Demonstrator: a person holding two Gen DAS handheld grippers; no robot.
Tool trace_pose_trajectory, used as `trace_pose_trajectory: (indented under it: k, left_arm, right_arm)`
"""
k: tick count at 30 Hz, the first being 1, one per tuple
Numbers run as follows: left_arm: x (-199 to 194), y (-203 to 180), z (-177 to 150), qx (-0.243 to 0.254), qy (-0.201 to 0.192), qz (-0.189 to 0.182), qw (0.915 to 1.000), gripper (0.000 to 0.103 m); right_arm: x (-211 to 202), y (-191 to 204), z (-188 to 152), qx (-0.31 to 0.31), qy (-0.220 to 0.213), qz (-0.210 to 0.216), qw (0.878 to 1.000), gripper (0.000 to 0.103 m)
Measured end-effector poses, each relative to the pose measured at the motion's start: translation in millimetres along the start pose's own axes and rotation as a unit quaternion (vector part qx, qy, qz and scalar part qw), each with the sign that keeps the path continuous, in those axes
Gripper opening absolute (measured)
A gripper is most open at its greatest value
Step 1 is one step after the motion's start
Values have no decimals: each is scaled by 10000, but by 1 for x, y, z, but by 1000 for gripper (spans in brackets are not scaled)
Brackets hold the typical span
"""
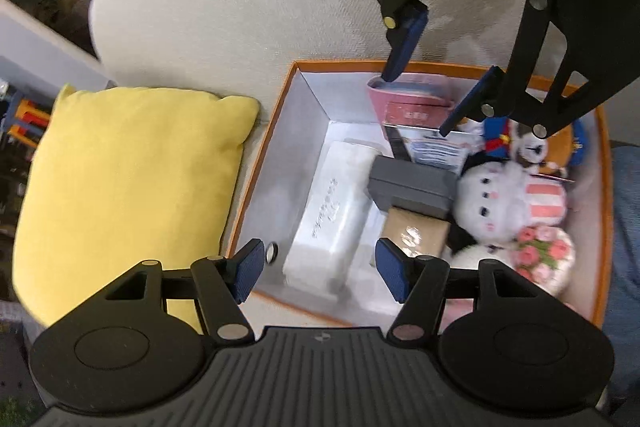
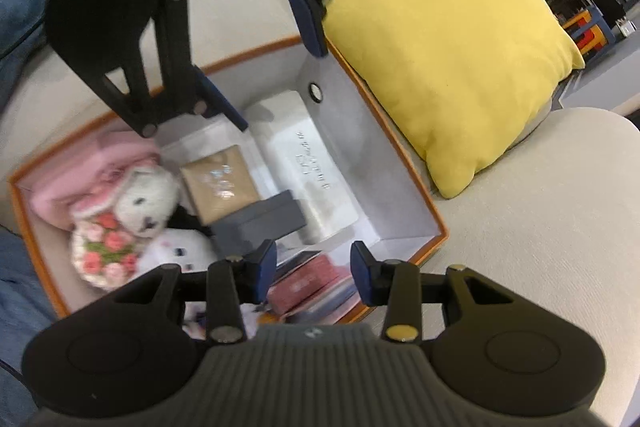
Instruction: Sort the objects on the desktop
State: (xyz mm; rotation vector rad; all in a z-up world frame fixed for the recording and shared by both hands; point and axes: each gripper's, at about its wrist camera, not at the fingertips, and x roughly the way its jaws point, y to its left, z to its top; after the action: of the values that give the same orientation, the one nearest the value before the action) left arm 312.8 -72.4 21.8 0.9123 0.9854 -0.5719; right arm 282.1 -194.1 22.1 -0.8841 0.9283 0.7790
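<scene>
Two claws hang spread and empty over an orange-rimmed box (image 1: 604, 163) set on a beige sofa (image 1: 240, 7). Seen from the left wrist, the left claw (image 1: 320, 273) fills the lower middle of the frame and the right claw (image 1: 416, 103) comes in from the upper right. Inside the box lie a white case (image 1: 336, 211) at centre, a grey box (image 1: 412, 187), a white plush toy (image 1: 492, 203) to the right and a pink packet (image 1: 400, 99) above. Left of it rests a yellow cushion (image 1: 128, 187).
</scene>
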Motion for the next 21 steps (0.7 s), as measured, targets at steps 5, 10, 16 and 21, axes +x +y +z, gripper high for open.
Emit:
trace_pose_trajectory:
  k: [5, 10, 16, 21]
  left_arm:
    - [-36, -23, -10, -166, -144, 354, 9991, 72]
    - [-73, -42, -18, -633, -355, 657, 9952, 72]
    - [-111, -68, -30, -1425, -732, 806, 9838, 72]
    - [-133, -86, -45, -2360, -1294, 835, 9595, 72]
  right_arm:
    - [-32, 27, -6, 159, -150, -100, 9997, 43]
    - [-61, 47, -17, 886, -432, -279, 9947, 43]
    - [-74, 66, -39, 1975, -803, -495, 9758, 45]
    - [-86, 85, -63, 2920, -1235, -858, 9445, 48]
